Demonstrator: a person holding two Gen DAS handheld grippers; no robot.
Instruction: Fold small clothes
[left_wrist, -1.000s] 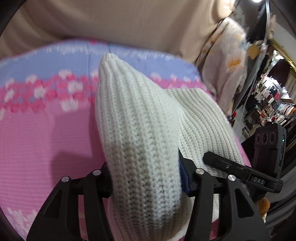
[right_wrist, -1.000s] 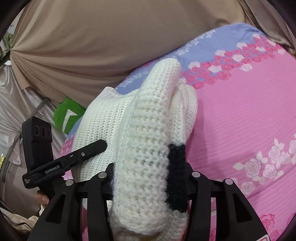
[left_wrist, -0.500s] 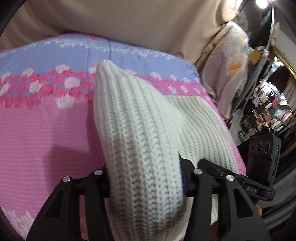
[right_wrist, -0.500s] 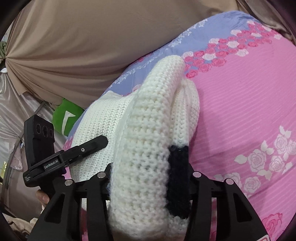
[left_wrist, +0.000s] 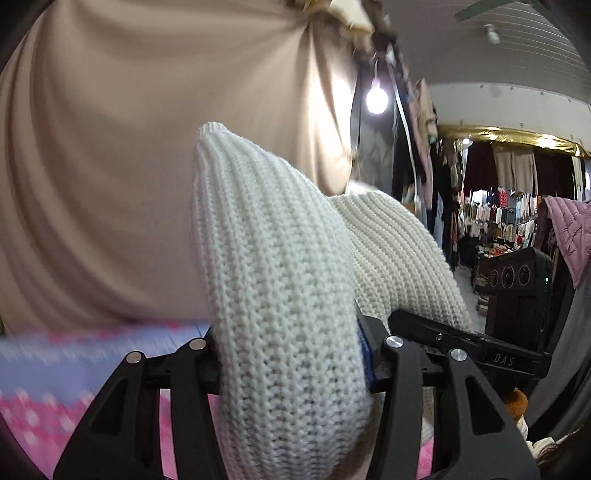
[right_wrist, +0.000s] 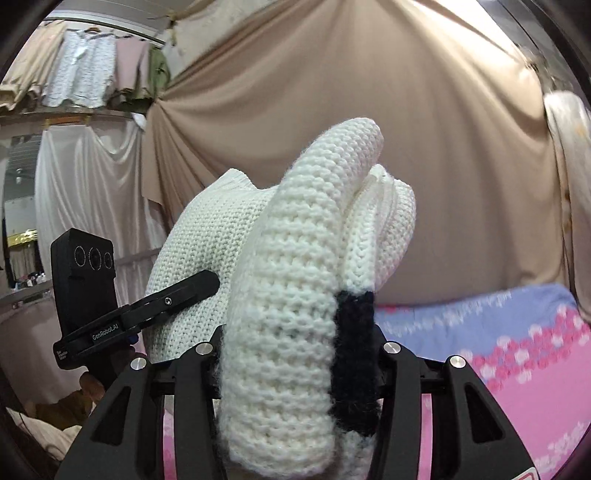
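A white knitted sweater (left_wrist: 280, 280) is held up off the bed between both grippers. My left gripper (left_wrist: 291, 354) is shut on a thick fold of it. My right gripper (right_wrist: 295, 354) is shut on another thick fold of the sweater (right_wrist: 295, 295), which carries a black knit patch (right_wrist: 352, 362). The rest of the knit stretches between the two grippers. The right gripper shows in the left wrist view (left_wrist: 517, 314), and the left gripper shows in the right wrist view (right_wrist: 110, 314). Both wrist views tilt up toward the curtain.
The bed with a pink and lilac flowered sheet (right_wrist: 517, 354) lies low in both views, also in the left wrist view (left_wrist: 48, 376). A beige curtain (left_wrist: 129, 166) hangs behind it. A lit bulb (left_wrist: 376, 99) and racks of clothes (left_wrist: 509, 218) stand at the right.
Both grippers have lifted and tilted upward with the sweater. The bed has dropped to the bottom of both views and the curtain fills them.
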